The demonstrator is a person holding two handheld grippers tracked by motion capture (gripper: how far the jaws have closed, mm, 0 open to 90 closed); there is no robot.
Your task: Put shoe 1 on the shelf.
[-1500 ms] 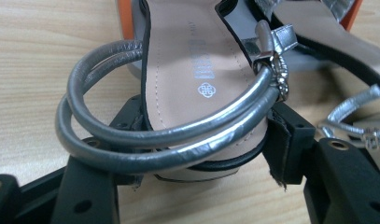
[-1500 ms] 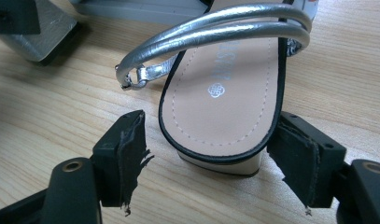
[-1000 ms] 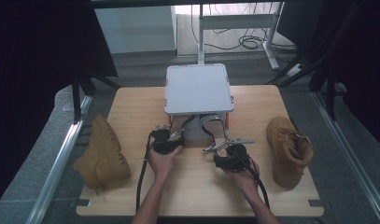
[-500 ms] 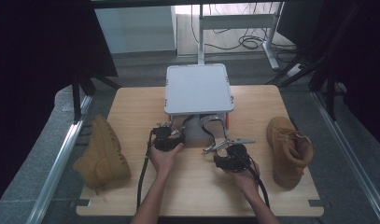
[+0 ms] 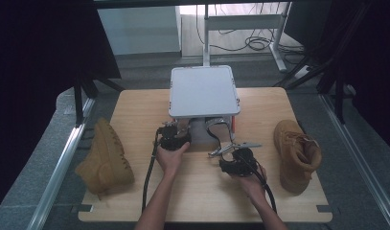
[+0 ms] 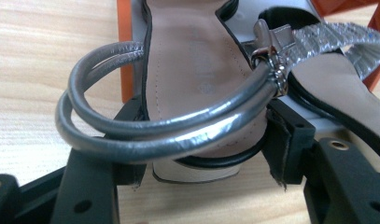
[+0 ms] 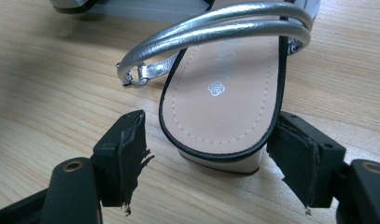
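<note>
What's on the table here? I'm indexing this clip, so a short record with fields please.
surface: wooden table
centre back: white box, lid on
in hand: two silver-strapped sandals at the box's front edge
left gripper: jaws on either side of the first sandal heel, close against it; grip unclear
right gripper: open, jaws flank the second sandal heel, with a gap on one side
left edge: tan boot
right edge: second tan boot
</note>
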